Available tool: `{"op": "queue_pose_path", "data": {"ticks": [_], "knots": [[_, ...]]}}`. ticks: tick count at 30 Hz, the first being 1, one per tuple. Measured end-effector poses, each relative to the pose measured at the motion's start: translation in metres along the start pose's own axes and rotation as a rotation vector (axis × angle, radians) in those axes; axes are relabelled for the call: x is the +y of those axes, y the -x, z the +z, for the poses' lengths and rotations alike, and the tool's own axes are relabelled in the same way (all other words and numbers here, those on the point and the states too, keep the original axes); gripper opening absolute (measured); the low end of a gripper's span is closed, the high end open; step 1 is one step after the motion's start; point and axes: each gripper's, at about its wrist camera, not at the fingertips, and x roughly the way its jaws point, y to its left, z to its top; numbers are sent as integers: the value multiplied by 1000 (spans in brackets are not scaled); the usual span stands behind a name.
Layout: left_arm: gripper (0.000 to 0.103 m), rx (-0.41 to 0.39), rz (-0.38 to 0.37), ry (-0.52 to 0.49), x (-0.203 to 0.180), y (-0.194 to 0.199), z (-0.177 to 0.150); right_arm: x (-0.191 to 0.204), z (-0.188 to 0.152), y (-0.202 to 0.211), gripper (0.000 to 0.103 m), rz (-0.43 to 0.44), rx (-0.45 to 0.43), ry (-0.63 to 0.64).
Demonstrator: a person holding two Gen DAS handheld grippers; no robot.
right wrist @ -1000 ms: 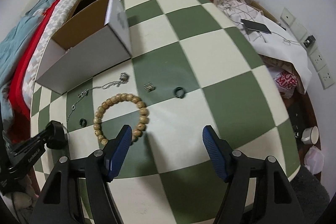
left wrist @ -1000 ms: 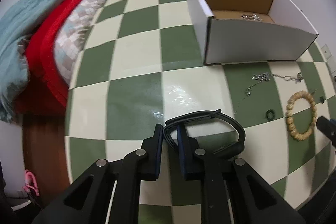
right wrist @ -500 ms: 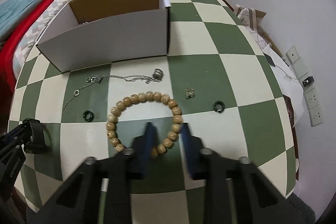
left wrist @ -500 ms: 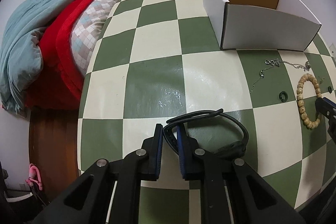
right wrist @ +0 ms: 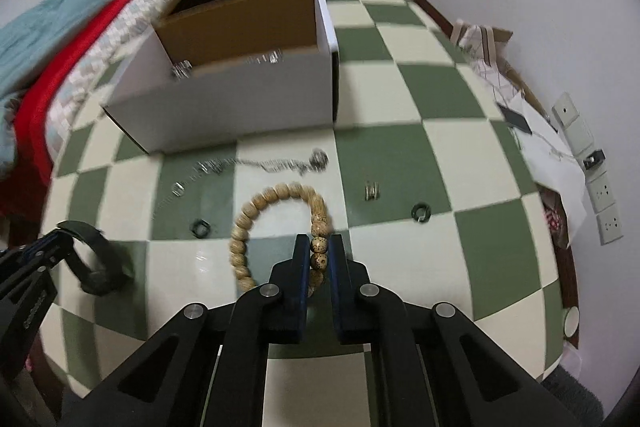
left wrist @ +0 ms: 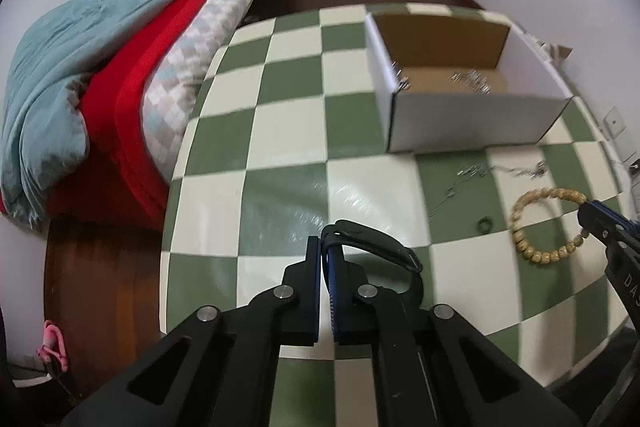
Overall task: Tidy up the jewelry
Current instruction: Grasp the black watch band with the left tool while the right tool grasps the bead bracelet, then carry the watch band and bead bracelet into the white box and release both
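Observation:
My left gripper [left wrist: 325, 247] is shut on a black band [left wrist: 384, 247], which hangs to the right of its fingers just above the green-and-cream checked table [left wrist: 280, 147]. In the right wrist view the band [right wrist: 108, 255] and left gripper [right wrist: 44, 251] sit at the lower left. The jaws of my right gripper [right wrist: 320, 247] are closing, their pads pressing on two beads of a wooden bead bracelet [right wrist: 256, 207]; the rest of the loop lies on the table. The left wrist view shows that bracelet [left wrist: 532, 199] at the far right, with the right gripper [left wrist: 590, 207] on it.
A white cardboard box [right wrist: 224, 107] stands open at the back, with silver pieces [left wrist: 470, 79] inside. In front of it lie a silver chain [right wrist: 280, 165], two dark rings [right wrist: 200, 228] [right wrist: 420, 211] and a silver ring [right wrist: 373, 191]. A bed [left wrist: 120, 47] borders the table's left.
The right gripper's jaws went from wide open to closed on the bead bracelet. The left gripper rose with the black band, so the inside of the box now shows.

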Motion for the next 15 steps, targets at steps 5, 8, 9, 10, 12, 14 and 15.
{"op": "queue_pose_path", "data": {"ticks": [5,8,9,10,12,14,15], "knots": [[0,-42,-47,0,-6,22,12,4,17,35,10,34,-63,20],[0,-74,-71,-6,-11,39,23,7,30,57,10,59,-101,28],[0,-83,-76,-9,-12,43,26,9,34,64,10,65,-114,34],[0,-94,-85,-10,-13,48,31,10,40,72,10,74,-128,37],[0,-112,-110,-10,-15,58,44,13,49,86,10,91,-150,43],[0,-135,-129,-9,-16,67,60,15,60,97,10,107,-169,49],[0,-142,-136,-9,-16,70,68,16,65,103,10,116,-177,51]]}}
